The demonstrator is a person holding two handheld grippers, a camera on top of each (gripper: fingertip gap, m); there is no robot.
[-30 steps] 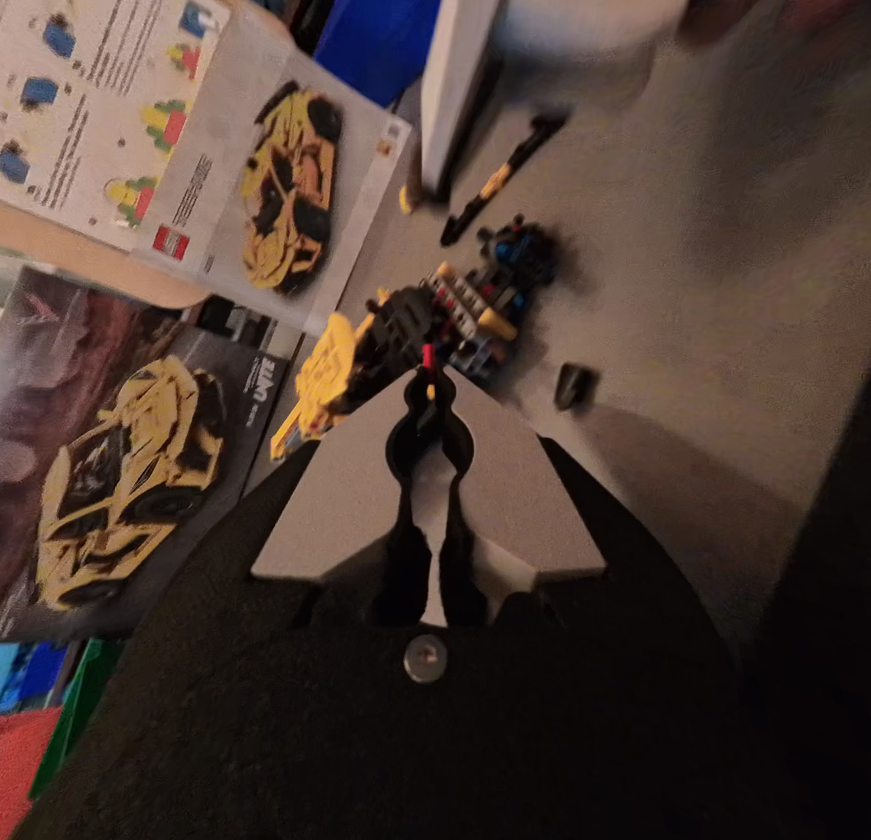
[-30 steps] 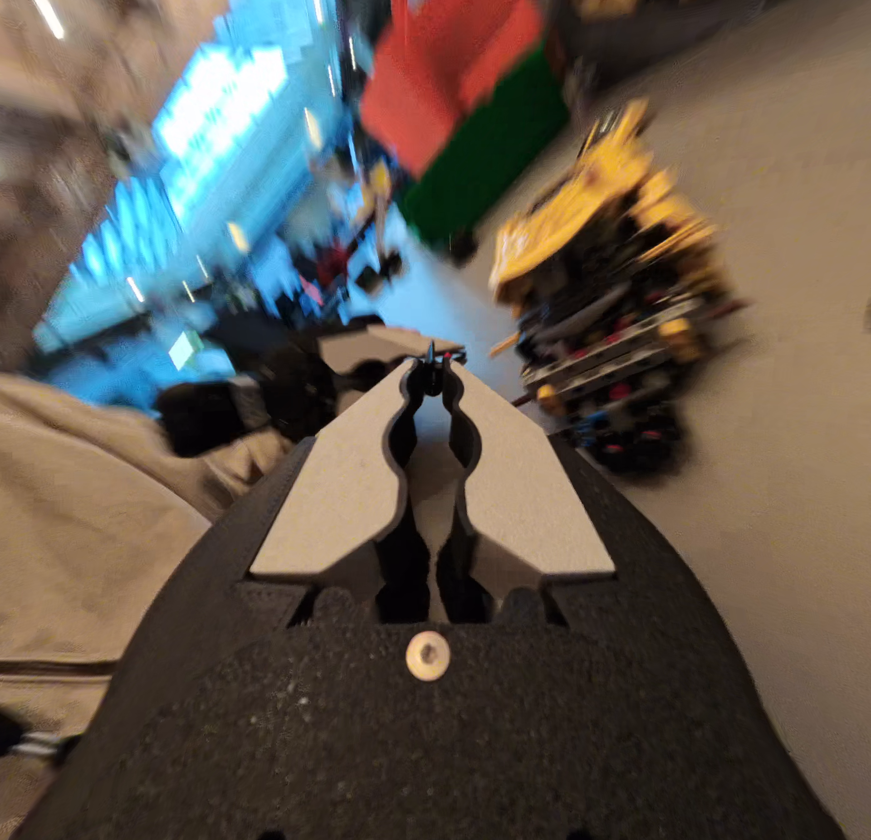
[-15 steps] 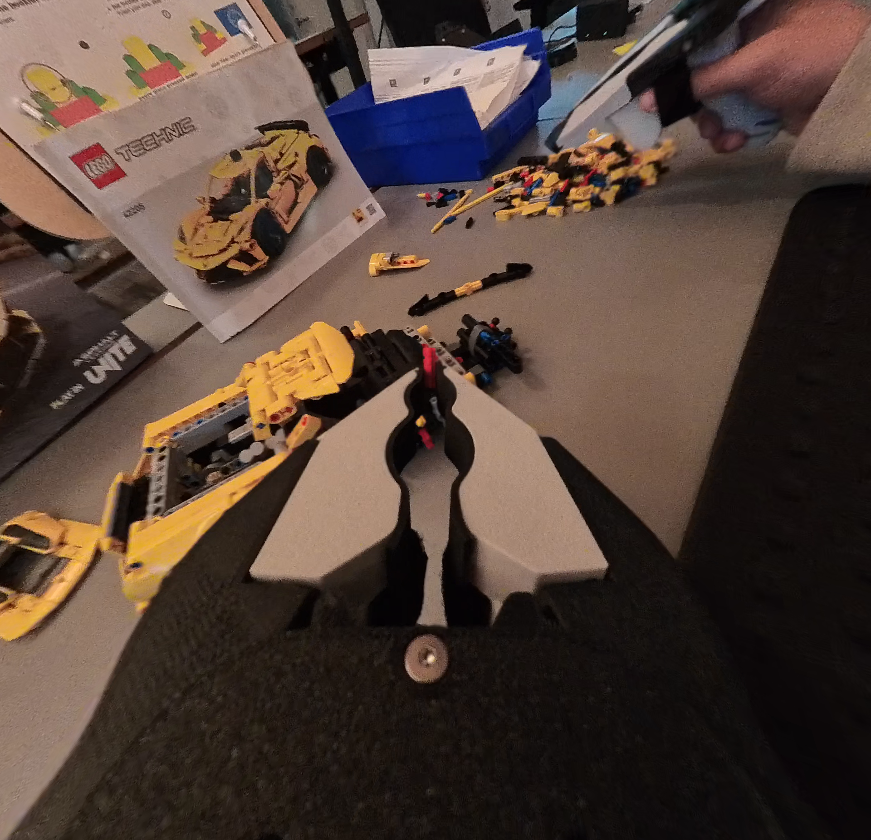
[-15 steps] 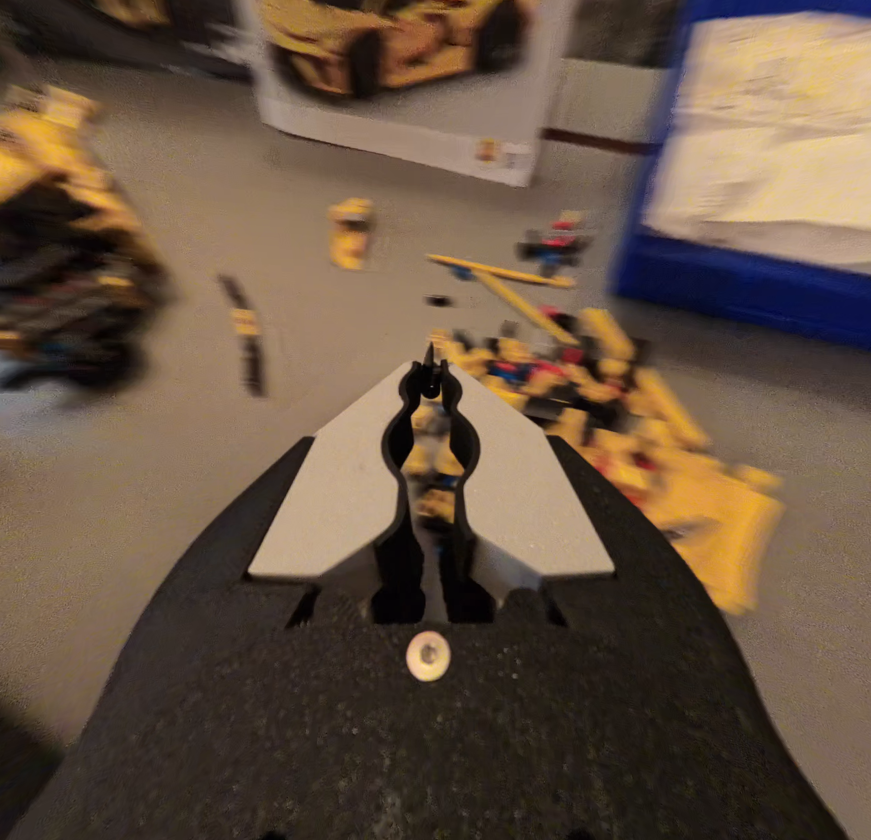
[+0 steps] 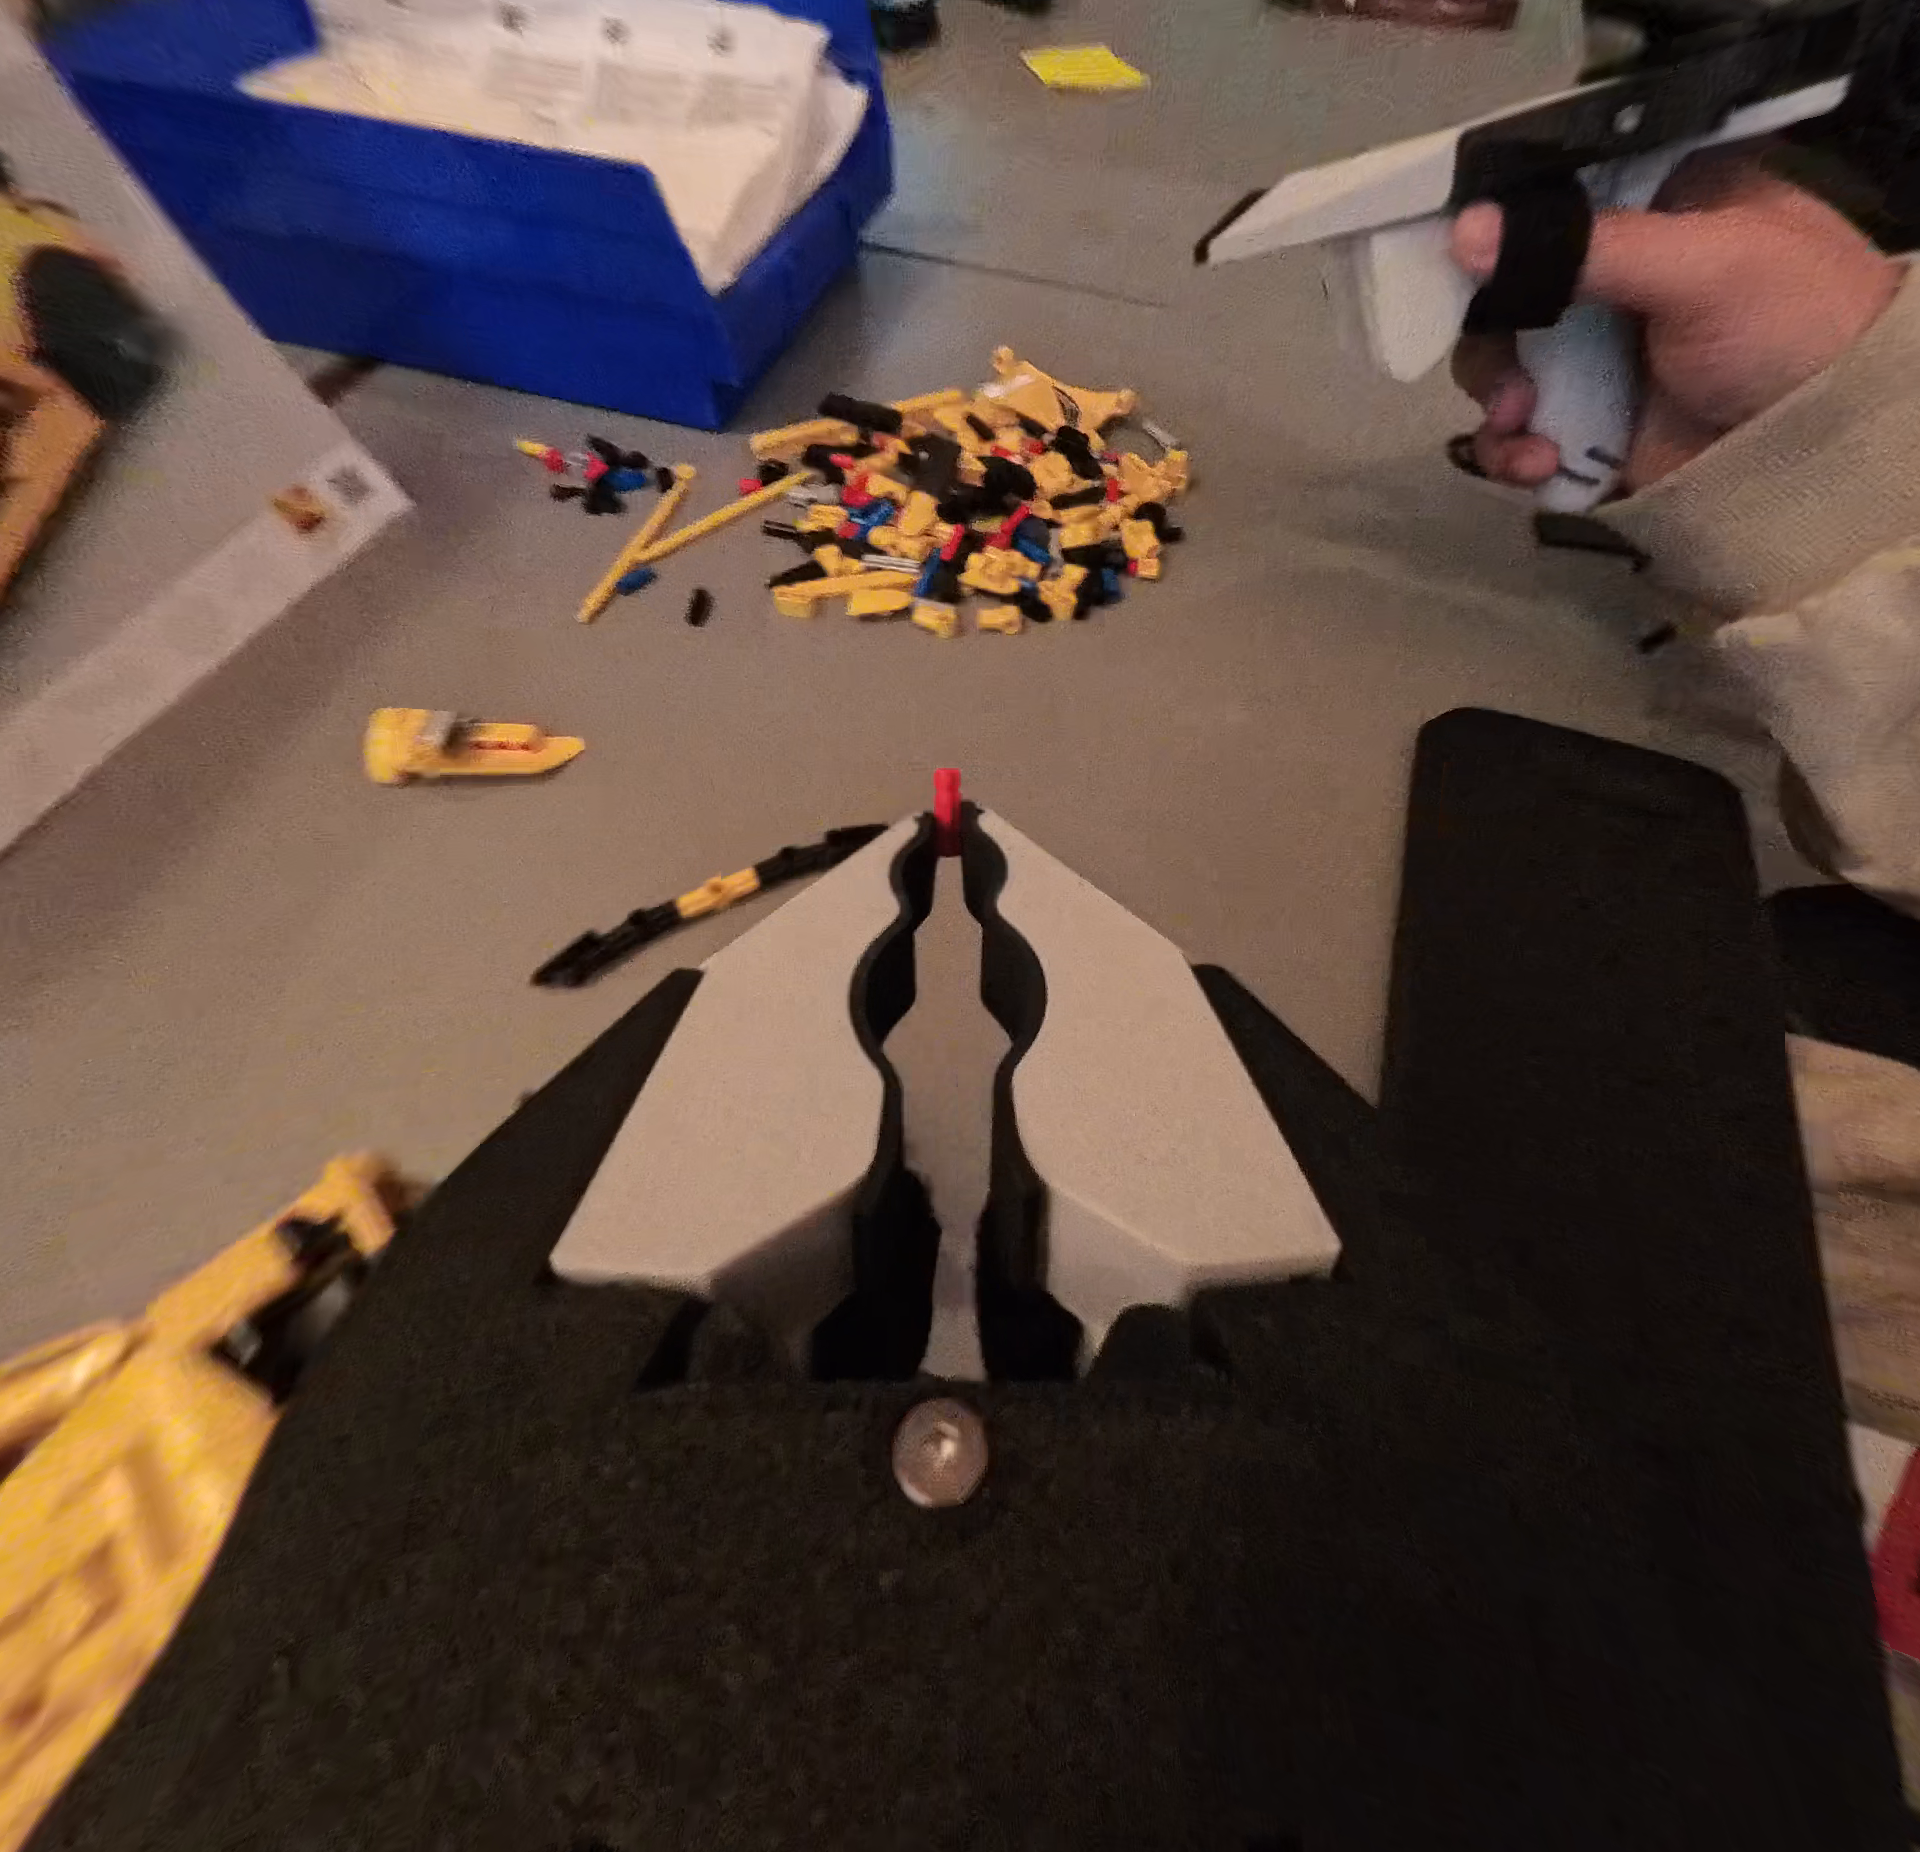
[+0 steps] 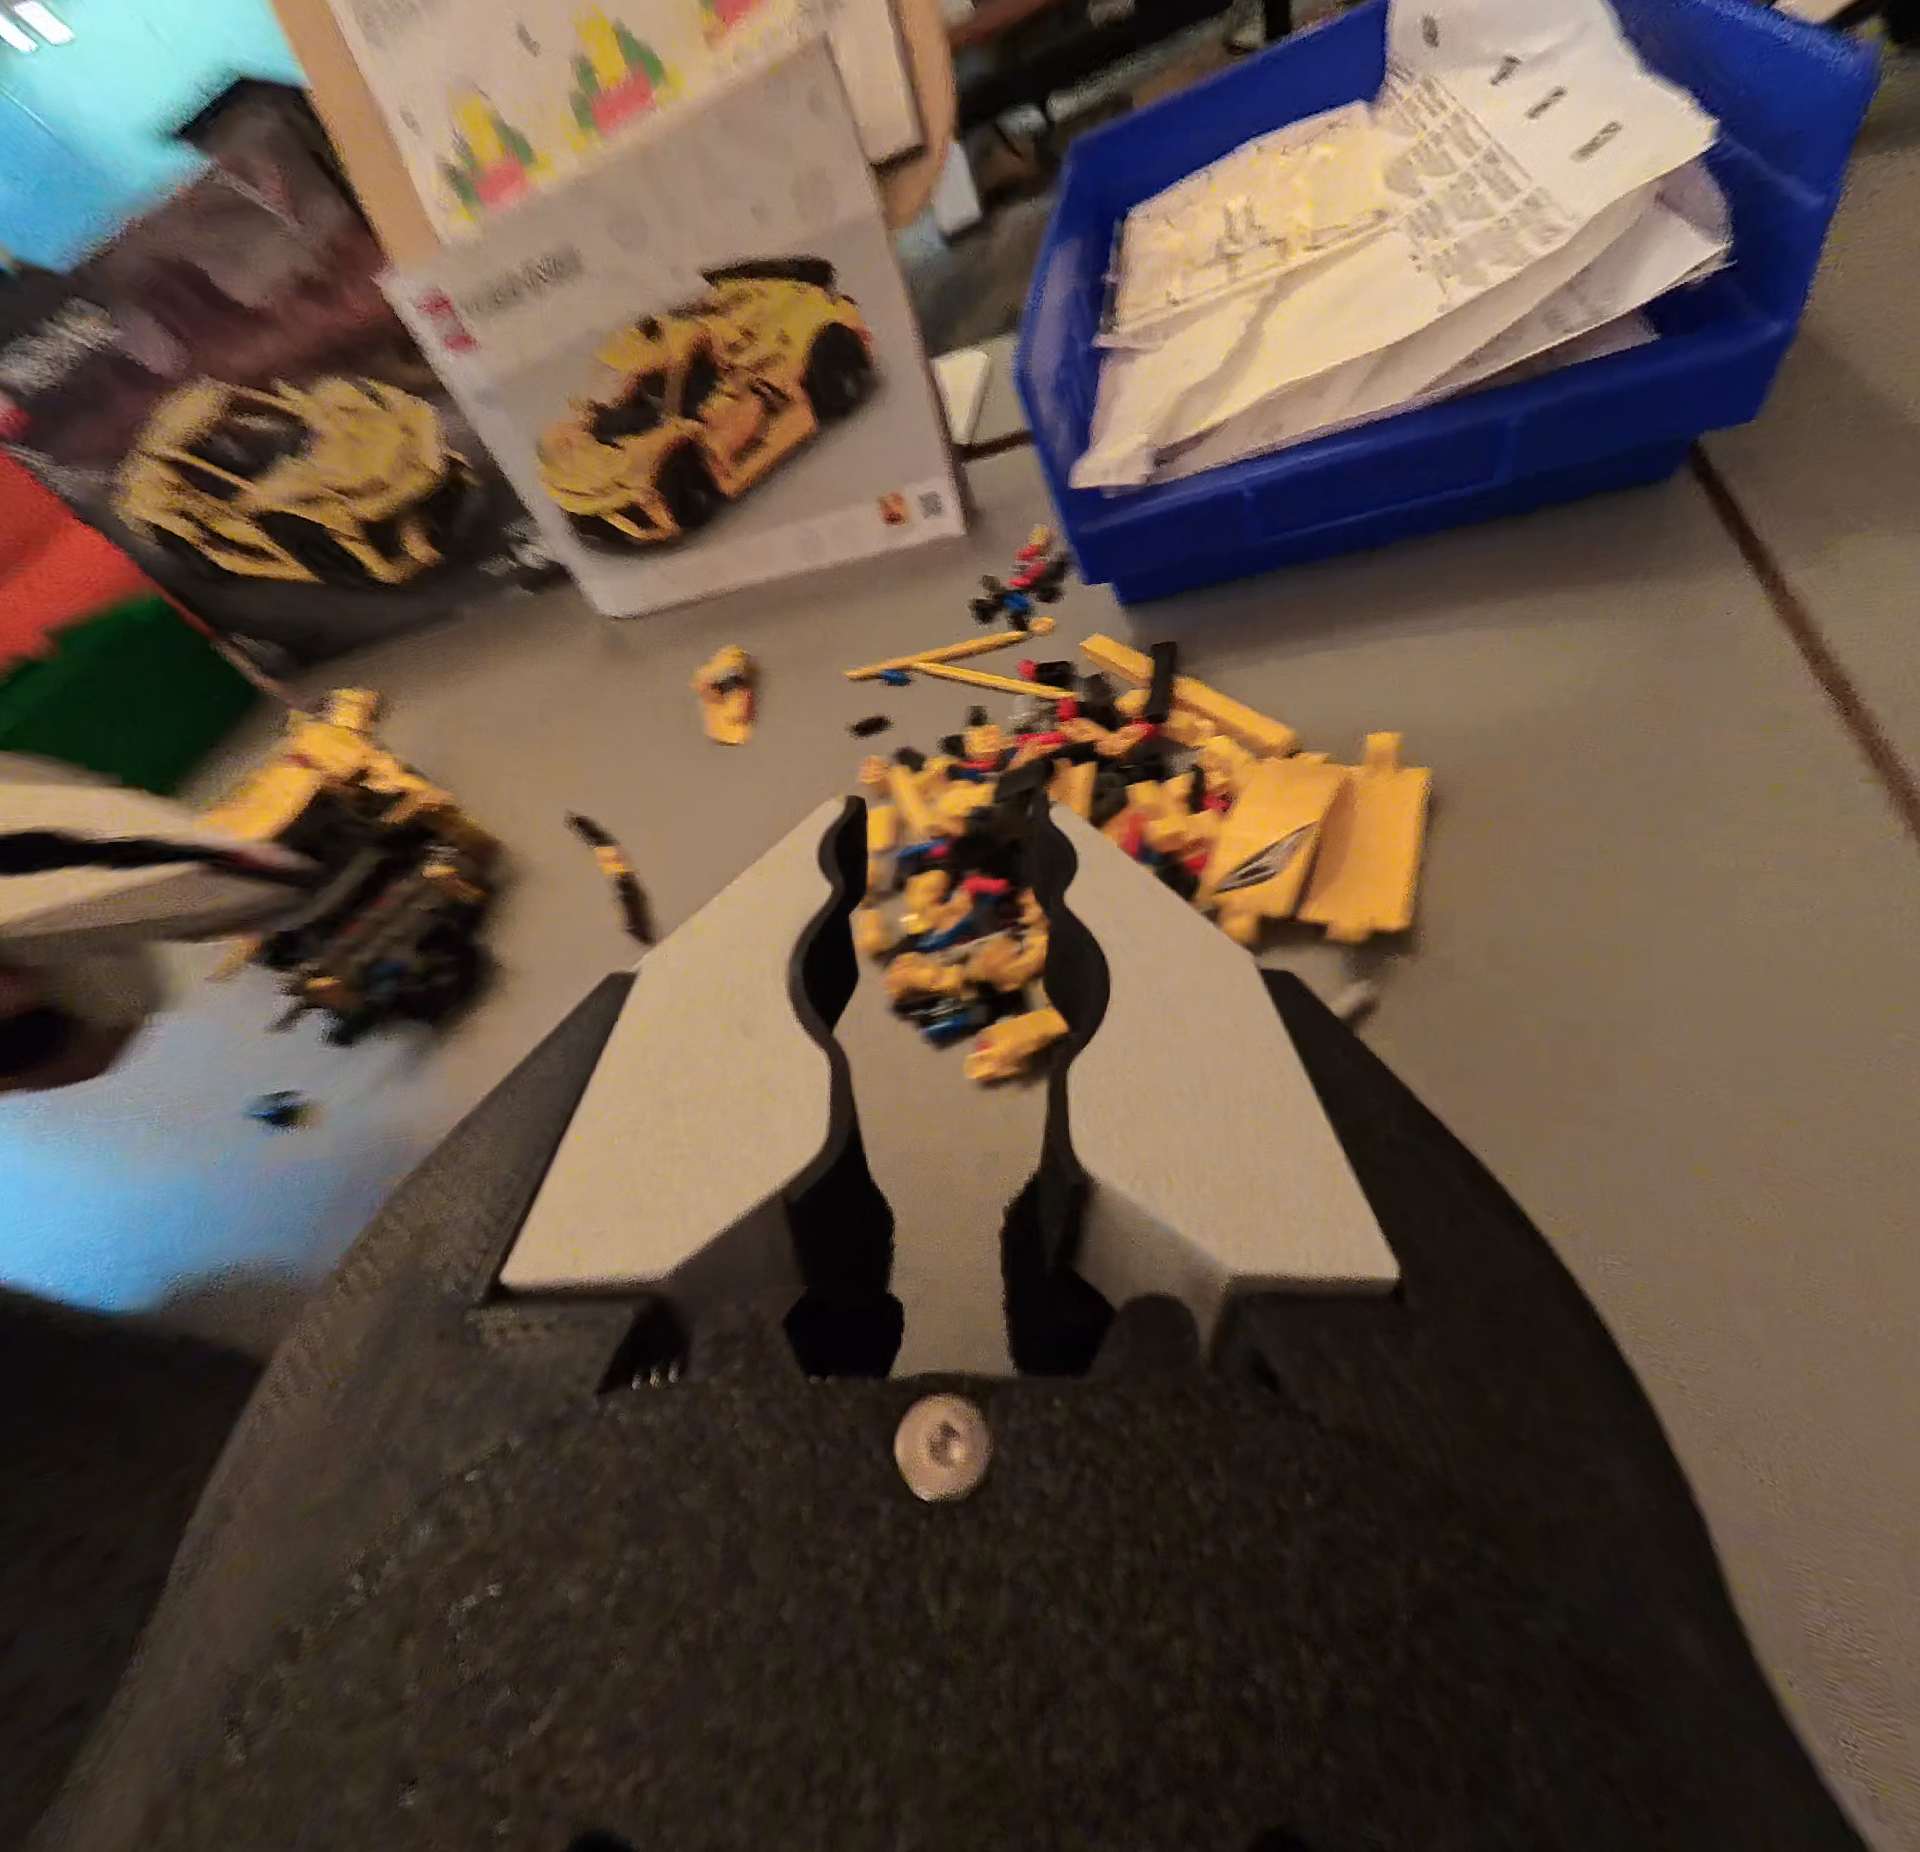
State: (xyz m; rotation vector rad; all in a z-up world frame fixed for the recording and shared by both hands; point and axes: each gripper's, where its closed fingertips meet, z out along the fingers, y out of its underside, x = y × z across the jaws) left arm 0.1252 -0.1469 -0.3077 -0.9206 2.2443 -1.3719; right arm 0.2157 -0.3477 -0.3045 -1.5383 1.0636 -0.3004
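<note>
My left gripper (image 5: 945, 828) is shut on a small red pin (image 5: 945, 810) and holds it above the grey table. A black and yellow beam (image 5: 717, 893) lies just to its left. My right gripper (image 6: 948, 826) is open and empty, low over a pile of loose yellow, black, red and blue bricks (image 6: 1122, 815). The pile (image 5: 977, 514) also shows in the left wrist view, with the right gripper (image 5: 1340, 207) in a hand at the upper right. The partly built yellow car (image 6: 364, 888) stands left of the pile, beside the blurred left gripper (image 6: 156, 872).
A blue bin (image 6: 1455, 472) with paper sheets stands behind the pile. A booklet with a yellow car picture (image 6: 707, 379) and a dark box (image 6: 260, 472) lean at the back left. A small yellow part (image 5: 468, 748) lies apart on the table. A beige sleeve (image 5: 1818, 576) is at the right. There is about 25 cm between the tips of the two grippers.
My left gripper has swung right, away from the car, still holding the red pin. My right gripper has opened over the pile, and the small dark piece at its tips is gone.
</note>
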